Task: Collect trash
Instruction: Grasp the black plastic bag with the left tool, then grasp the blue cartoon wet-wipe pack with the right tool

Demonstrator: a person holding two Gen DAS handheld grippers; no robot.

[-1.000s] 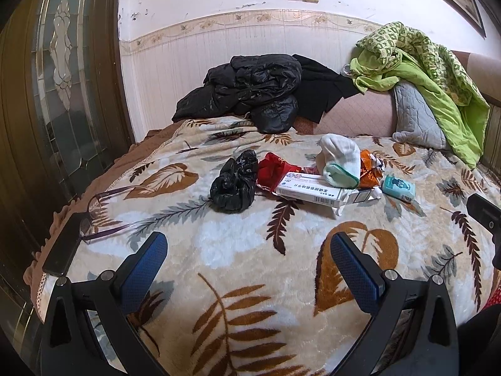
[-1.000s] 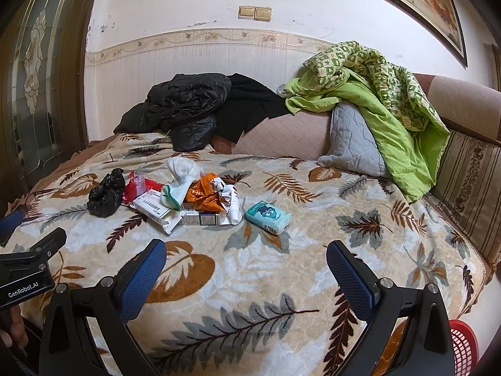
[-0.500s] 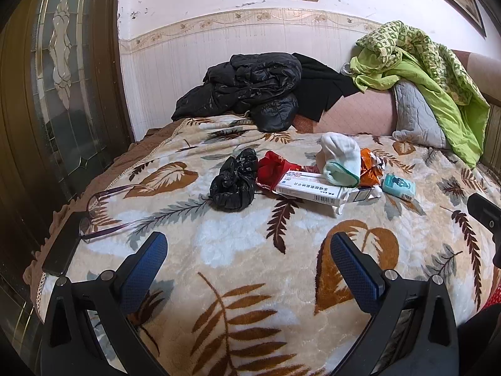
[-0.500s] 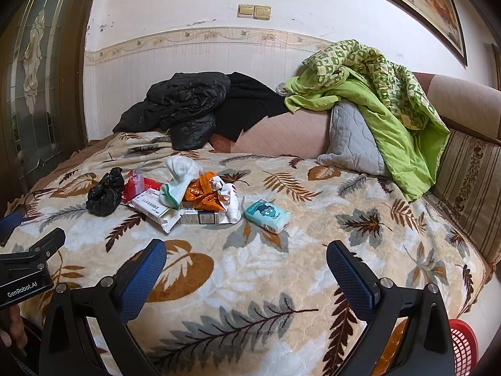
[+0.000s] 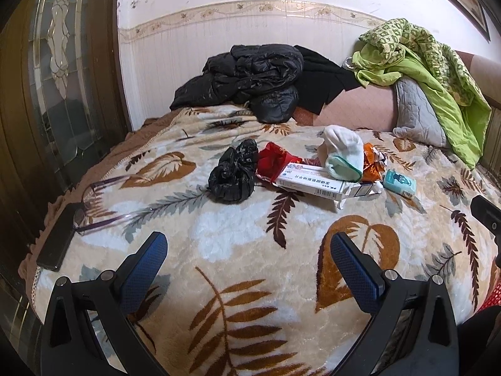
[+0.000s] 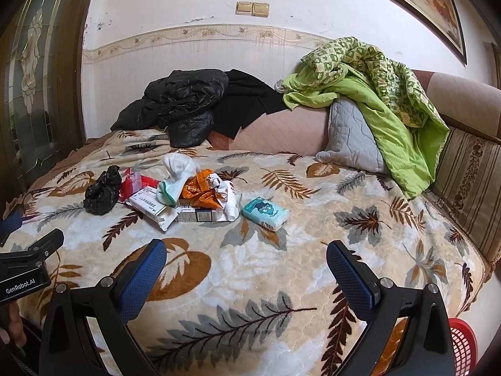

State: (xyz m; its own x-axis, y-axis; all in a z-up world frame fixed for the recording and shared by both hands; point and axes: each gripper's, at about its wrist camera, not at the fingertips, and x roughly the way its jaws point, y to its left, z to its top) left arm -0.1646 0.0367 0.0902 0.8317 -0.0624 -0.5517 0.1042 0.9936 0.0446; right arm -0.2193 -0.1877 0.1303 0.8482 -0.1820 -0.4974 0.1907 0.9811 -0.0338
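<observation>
Lying in a loose cluster on the leaf-patterned blanket (image 5: 238, 250) in the middle of the bed: a crumpled black plastic bag (image 5: 232, 174) at the left end, touching a red wrapper (image 5: 273, 161) just to its right; a long white medicine box (image 5: 313, 183) stretching rightward along the near side of the heap; a white sock with green trim (image 5: 343, 153) resting on the box; a crumpled orange wrapper (image 6: 202, 192) behind it; and a teal tissue pack (image 6: 266, 213) sitting slightly apart at the right end. Hovering above the near part of the bed, well short of the pile: the left gripper (image 5: 249, 264) and the right gripper (image 6: 245, 271), both spread wide with blue pads holding nothing. Resting near the left edge of the bed: a pair of glasses (image 5: 94, 211) and, touching them, a dark phone (image 5: 59, 239). Piled against the far wall: a black puffer jacket (image 5: 250, 78), with a green quilt (image 6: 375, 75) draped over a grey cushion (image 6: 350, 131) to the right. Peeking in at the near right corner: a red basket (image 6: 463, 341).
</observation>
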